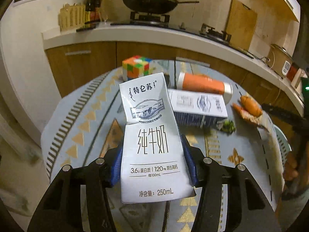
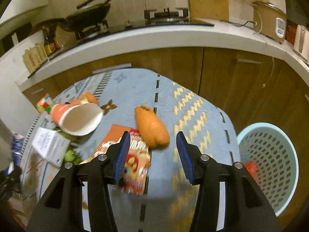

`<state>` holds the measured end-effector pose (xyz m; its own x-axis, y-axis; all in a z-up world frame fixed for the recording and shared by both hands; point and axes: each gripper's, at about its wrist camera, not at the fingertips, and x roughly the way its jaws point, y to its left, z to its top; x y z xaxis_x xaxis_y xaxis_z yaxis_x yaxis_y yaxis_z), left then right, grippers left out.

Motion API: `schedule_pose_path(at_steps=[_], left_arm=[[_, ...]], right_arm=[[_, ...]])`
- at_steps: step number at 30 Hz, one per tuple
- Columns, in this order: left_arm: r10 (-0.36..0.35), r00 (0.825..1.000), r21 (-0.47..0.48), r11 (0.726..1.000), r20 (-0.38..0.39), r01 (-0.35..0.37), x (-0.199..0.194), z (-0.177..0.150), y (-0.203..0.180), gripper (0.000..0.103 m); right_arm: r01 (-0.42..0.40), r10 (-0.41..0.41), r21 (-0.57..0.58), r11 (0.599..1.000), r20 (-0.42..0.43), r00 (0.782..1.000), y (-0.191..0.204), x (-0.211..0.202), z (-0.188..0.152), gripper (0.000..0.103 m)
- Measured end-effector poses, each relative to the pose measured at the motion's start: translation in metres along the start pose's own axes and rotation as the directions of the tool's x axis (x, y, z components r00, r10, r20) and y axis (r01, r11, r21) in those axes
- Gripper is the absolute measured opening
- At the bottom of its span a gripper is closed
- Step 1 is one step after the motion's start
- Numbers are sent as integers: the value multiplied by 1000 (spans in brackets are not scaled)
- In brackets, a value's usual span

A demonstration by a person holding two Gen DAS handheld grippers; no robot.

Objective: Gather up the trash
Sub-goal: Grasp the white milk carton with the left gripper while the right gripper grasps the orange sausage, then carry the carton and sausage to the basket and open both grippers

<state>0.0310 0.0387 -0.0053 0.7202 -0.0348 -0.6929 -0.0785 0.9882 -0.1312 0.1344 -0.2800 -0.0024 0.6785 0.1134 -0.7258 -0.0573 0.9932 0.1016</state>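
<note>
A: What is held by the left gripper (image 1: 153,158)?
B: A white milk carton (image 1: 149,135) is clamped upright between its blue pads, raised over the patterned counter (image 1: 87,119). Behind it a second carton (image 1: 199,106) and an orange cup (image 1: 204,85) are seen lying on their sides.

A: And the right gripper (image 2: 152,154)?
B: Its jaws are parted about halfway with nothing gripped; a snack wrapper (image 2: 135,164) and an orange bun (image 2: 152,129) lie beneath. A pale blue basket (image 2: 270,166) is placed just beside the counter's right edge.

Dim warm kitchen, white countertop (image 1: 123,31), wooden cabinets (image 2: 222,73), wok (image 1: 150,2) on stove, patterned tablecloth (image 2: 193,104)
</note>
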Motion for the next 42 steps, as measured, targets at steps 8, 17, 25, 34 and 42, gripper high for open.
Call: schedule_pose_path(at_steps=[8,17,25,34,42], left_arm=[[-46,999,28,999,9,46,9,10,-14,51],[-82,996,81,994,31,80,6,9,-31,51],[-106,992,114,989,69,98,-10,18,-46,51],[-205,972,215,960,114,177,-30,31,-98,51],[-341,936,358,887,82,292,-29,40,-193,51]], right_arm=[[61,-65,-89,994,-42,997,16,36,6,47],[104,-104,-125,987,4,995,19,30,5,25],[89,-81,-89,992,88,993,10,-16,6,22],[129,-125,-5,992,217,968,-26,-100,-6,22],[192,-215,111,975,260,941,-86,-155,-24,22]])
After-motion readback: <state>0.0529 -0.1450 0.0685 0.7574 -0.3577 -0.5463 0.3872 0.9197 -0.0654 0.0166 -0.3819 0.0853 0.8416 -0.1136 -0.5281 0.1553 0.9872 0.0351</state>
